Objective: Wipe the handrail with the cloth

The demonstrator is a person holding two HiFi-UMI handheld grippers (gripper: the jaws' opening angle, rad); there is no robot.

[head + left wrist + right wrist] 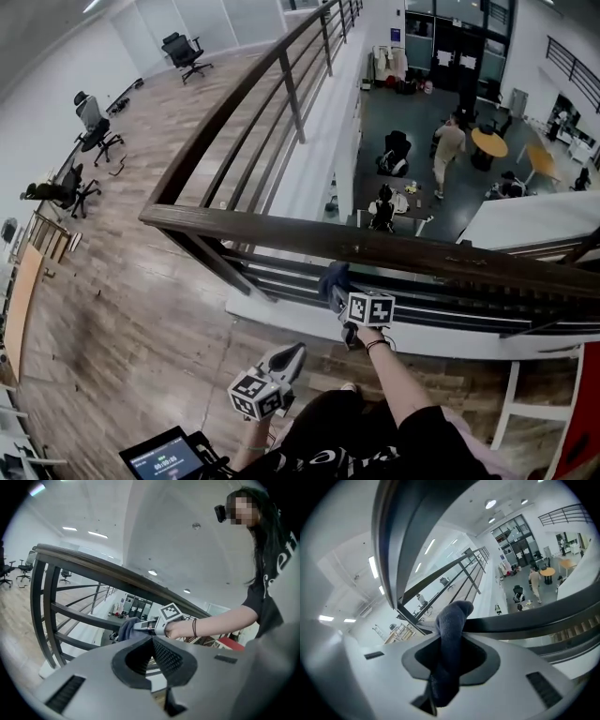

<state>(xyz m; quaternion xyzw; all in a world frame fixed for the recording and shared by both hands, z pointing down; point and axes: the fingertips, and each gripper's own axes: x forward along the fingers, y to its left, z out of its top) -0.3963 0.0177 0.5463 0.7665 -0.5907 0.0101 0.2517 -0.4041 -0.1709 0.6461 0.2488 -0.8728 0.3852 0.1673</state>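
Observation:
The dark wooden handrail [375, 246] runs across the head view on top of black metal bars. My right gripper [335, 286] is shut on a dark blue cloth [332, 277], held just under the rail in front of the bars. In the right gripper view the cloth [452, 623] bulges up from the jaws of the right gripper [450, 641], with the handrail [391, 541] arching overhead. My left gripper [292, 356] hangs lower and nearer me, shut and holding nothing. Its own view shows the left gripper [152, 641], the cloth [126, 629] and the handrail [117, 576].
Beyond the railing is a drop to a lower floor [441, 141] with people, chairs and a round table [489, 142]. Office chairs [94, 131] stand on the wood floor at left. A screen device [164, 459] is by my legs, a white frame [525, 403] at right.

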